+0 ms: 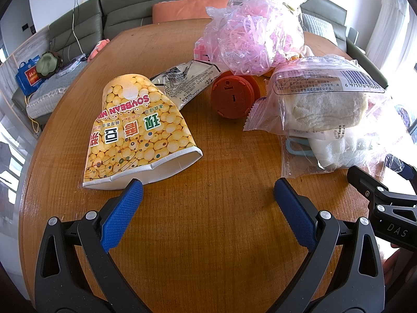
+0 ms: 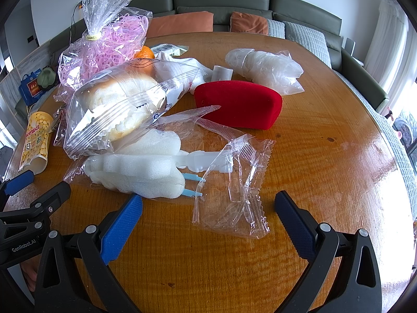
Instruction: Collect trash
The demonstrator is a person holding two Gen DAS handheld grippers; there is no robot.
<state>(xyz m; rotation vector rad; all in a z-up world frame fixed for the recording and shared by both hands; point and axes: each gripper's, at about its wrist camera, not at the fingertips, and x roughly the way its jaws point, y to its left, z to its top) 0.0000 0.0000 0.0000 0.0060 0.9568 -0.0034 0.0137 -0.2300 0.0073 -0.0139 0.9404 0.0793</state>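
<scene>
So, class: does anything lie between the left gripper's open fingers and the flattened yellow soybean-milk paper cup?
Nothing visible does. The left gripper is open, and the flattened yellow soybean-milk paper cup lies just ahead of its left finger, with only bare wooden table between them.

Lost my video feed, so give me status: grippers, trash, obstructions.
Left gripper and right gripper open, empty. Flattened soybean milk cup just ahead of left; empty clear wrapper ahead of right. Nothing blocking either.

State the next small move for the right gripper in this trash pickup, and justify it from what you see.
Probably ease the right gripper forward and down onto the empty clear wrapper. Its fingers stand open with nothing between them, and the wrapper lies flat on the wooden table straight ahead, apart from the red case.
</scene>
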